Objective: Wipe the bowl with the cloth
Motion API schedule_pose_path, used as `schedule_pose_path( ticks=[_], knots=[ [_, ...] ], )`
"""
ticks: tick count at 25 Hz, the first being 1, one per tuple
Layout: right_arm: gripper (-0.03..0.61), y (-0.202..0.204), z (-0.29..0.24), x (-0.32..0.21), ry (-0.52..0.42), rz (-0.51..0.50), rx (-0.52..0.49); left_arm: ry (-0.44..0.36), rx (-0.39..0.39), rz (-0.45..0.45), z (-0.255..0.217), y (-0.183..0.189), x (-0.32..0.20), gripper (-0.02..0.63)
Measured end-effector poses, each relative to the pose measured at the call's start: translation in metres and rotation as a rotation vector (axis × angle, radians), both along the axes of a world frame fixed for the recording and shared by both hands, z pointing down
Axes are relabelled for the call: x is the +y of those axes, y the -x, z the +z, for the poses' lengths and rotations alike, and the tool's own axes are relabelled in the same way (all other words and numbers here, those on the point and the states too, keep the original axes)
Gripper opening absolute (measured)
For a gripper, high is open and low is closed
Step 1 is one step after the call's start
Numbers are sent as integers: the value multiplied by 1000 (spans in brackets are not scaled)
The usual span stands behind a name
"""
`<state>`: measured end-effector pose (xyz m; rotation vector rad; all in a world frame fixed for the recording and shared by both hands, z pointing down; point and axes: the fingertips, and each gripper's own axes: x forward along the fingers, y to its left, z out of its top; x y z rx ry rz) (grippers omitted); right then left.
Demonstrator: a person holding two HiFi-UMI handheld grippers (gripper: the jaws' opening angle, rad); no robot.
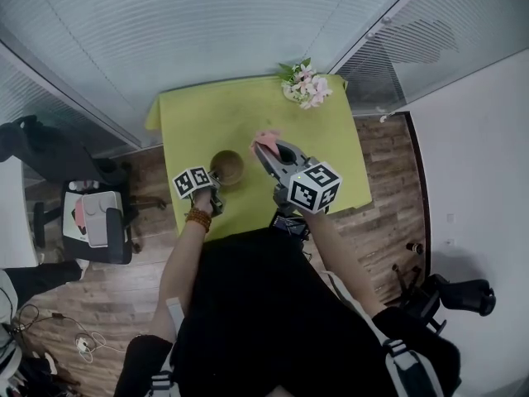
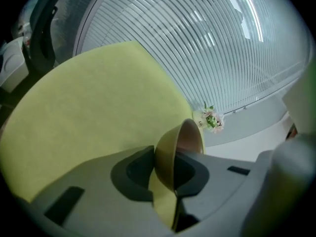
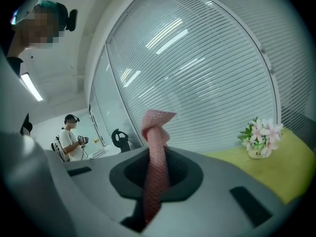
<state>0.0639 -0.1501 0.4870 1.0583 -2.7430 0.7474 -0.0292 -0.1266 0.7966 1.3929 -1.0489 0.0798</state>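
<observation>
A tan bowl (image 1: 226,167) sits low over the yellow-green table (image 1: 190,131), near its front edge. My left gripper (image 1: 213,185) is shut on the bowl's rim; in the left gripper view the bowl (image 2: 173,149) stands on edge between the jaws of the left gripper (image 2: 170,169). My right gripper (image 1: 266,151) is just right of the bowl, above the table, and is shut on a pink cloth (image 1: 266,140). In the right gripper view the cloth (image 3: 155,167) runs up between the jaws of the right gripper (image 3: 157,181) as a bunched strip.
A small vase of pink and white flowers (image 1: 304,85) stands at the table's far right corner. A glass wall with blinds (image 1: 207,23) backs the table. A dark chair (image 1: 91,222) stands to the left on the wood floor. Another person (image 3: 71,137) stands behind the glass.
</observation>
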Motion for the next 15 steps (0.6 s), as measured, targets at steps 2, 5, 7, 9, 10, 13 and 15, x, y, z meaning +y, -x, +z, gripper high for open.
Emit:
schedule_pose_path(
  ticks=[2, 5, 7, 9, 10, 13, 15],
  knots=[
    [12, 1, 0, -1, 4, 0, 0, 11, 23, -16, 3, 2, 2, 44],
    [12, 2, 1, -3, 6, -2, -1, 15, 31, -36, 4, 8, 0, 65],
    [12, 3, 1, -4, 8, -5, -3, 7, 36, -35, 2, 12, 0, 127],
    [12, 4, 2, -3, 12, -8, -4, 4, 57, -41, -1, 15, 2, 157],
    [12, 4, 2, -3, 14, -10, -4, 1, 67, -42, -3, 16, 4, 181],
    [12, 8, 3, -1, 17, -19, -4, -35, 57, 3, -11, 21, 8, 241],
    [12, 11, 3, 0, 15, -26, -4, -66, 16, 38, -16, 30, 11, 262]
  ],
)
